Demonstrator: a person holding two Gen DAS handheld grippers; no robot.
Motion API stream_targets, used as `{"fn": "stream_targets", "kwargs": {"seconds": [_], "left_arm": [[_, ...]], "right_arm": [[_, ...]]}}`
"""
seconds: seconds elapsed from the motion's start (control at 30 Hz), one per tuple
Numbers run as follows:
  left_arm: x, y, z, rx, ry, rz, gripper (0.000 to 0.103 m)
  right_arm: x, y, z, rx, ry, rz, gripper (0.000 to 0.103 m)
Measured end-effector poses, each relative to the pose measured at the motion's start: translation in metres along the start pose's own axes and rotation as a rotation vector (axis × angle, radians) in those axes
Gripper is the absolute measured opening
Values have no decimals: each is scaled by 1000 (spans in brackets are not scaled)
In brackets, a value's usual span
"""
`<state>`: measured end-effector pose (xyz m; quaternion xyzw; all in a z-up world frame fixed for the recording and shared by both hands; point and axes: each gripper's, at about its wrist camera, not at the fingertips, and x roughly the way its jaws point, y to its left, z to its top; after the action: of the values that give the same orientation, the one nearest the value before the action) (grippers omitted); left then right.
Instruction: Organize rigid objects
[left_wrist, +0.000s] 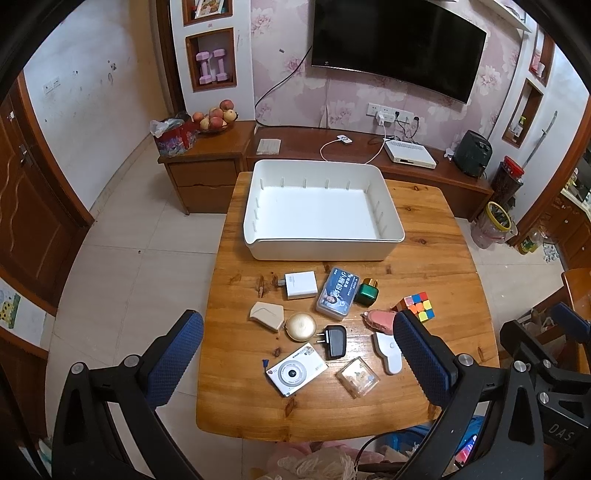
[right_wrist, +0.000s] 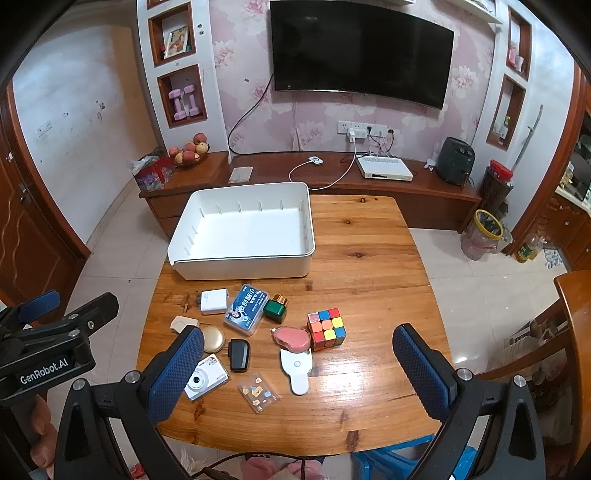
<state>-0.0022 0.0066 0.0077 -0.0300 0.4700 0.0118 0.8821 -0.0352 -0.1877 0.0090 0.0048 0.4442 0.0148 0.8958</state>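
Rigid objects sit loose on the worktop (left_wrist: 436, 229), all on the near side of the white bin (left_wrist: 321, 210), none inside it.

Left wrist view: left hand-held gripper (left_wrist: 297, 354) spread wide, holding nothing, above camera (left_wrist: 296, 373) and black charger (left_wrist: 335, 341). White adapter (left_wrist: 301, 285) just near of the bin.

Right wrist view: right hand-held gripper (right_wrist: 298, 363) spread wide, empty. Rubik's cube (right_wrist: 327, 328) near-right of the bin, touching pink item (right_wrist: 293, 338).
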Motion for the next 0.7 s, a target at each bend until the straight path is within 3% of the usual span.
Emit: {"fn": "stream_targets", "kwargs": {"seconds": [0.7], "left_arm": [[-2,-1,-4,0,2,-2,102]], "right_arm": [[-9,2,-5,-6,-31,-33,103]]}}
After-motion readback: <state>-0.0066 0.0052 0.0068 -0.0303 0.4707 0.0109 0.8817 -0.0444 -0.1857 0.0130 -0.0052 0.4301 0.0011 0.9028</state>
